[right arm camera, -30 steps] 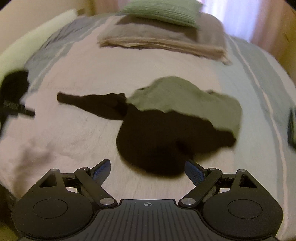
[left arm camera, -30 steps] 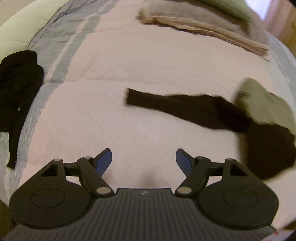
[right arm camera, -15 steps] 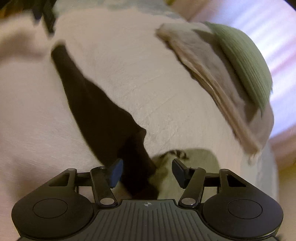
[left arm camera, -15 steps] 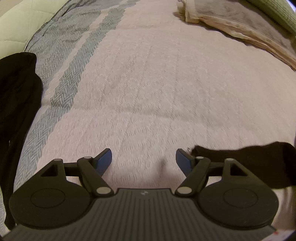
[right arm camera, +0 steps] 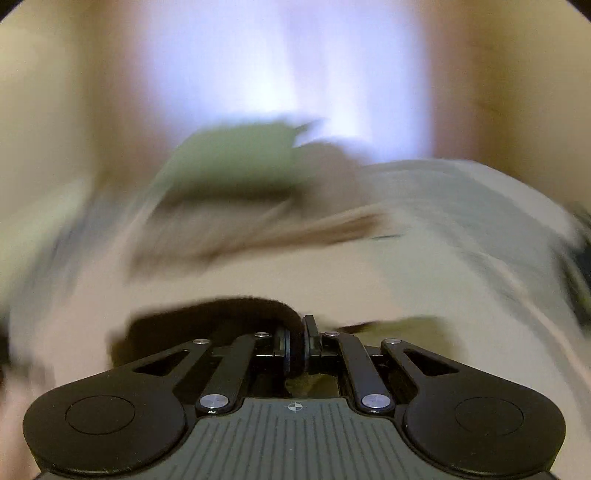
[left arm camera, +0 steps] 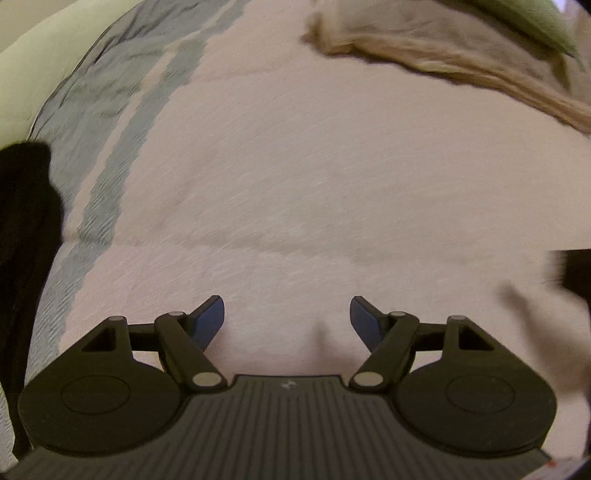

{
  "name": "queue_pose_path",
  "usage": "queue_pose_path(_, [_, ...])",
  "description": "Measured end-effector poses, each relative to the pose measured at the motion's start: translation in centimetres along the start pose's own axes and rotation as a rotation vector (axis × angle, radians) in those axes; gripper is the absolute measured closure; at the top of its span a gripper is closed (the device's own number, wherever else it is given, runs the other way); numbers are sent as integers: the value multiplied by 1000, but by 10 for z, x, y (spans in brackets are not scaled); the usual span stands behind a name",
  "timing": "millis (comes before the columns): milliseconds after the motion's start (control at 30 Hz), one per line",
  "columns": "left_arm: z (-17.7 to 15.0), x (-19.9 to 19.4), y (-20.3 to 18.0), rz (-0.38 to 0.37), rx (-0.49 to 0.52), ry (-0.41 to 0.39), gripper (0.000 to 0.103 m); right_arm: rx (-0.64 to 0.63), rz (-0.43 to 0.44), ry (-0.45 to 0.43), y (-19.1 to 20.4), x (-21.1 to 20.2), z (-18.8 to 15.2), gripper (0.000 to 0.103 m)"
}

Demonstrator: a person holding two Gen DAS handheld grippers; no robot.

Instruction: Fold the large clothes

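My right gripper point(right arm camera: 297, 339) is shut on a fold of the black and olive garment point(right arm camera: 207, 317), which bulges up to the left of the pinched pads, with an olive part point(right arm camera: 388, 323) showing to the right. The right wrist view is heavily blurred. My left gripper point(left arm camera: 287, 314) hangs open over the bare pink bedspread point(left arm camera: 295, 184) with nothing between its blue pads. A dark end of the garment point(left arm camera: 576, 273) shows at the right edge of the left wrist view, apart from the left gripper.
Another black piece of clothing point(left arm camera: 22, 229) lies along the bed's left side on the grey-striped border point(left arm camera: 110, 155). A folded beige blanket point(left arm camera: 443, 48) and a green pillow point(left arm camera: 528, 18) sit at the head of the bed.
My right gripper has shut on the garment's fold and swung up, so its view now faces the bed head. The left gripper moved left and lower, and the black sleeve slid to its right edge.
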State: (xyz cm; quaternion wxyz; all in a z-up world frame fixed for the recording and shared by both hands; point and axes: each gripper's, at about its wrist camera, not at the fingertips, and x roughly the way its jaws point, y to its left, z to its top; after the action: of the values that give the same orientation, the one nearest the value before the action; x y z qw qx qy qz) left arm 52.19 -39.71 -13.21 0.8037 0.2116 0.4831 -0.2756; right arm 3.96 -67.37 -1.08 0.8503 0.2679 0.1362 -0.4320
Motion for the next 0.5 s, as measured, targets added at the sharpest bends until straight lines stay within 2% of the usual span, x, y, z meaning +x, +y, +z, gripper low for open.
queue_pose_path(67, [3, -9, -27, -27, 32, -13, 32, 217, -106, -106, -79, -54, 15, 100])
queue_pose_path(133, [5, -15, -63, -62, 87, -21, 33, 399, -236, -149, -153, -95, 12, 100])
queue_pose_path(200, [5, -20, -110, -112, 152, -23, 33, 549, -406, -98, -222, -117, -3, 100])
queue_pose_path(267, [4, -22, -158, -175, 208, -15, 33, 706, -527, 32, -287, -121, -28, 98])
queue_pose_path(333, [5, -24, -220, -262, 278, 1, 33, 885, -536, 88, -334, -126, -54, 96])
queue_pose_path(433, [10, -30, -317, -401, 404, 7, 30, 1112, -430, 83, -381, -134, -82, 87])
queue_pose_path(500, [15, -32, -384, -489, 501, -2, 25, 1133, -373, 33, -399, -142, -82, 61])
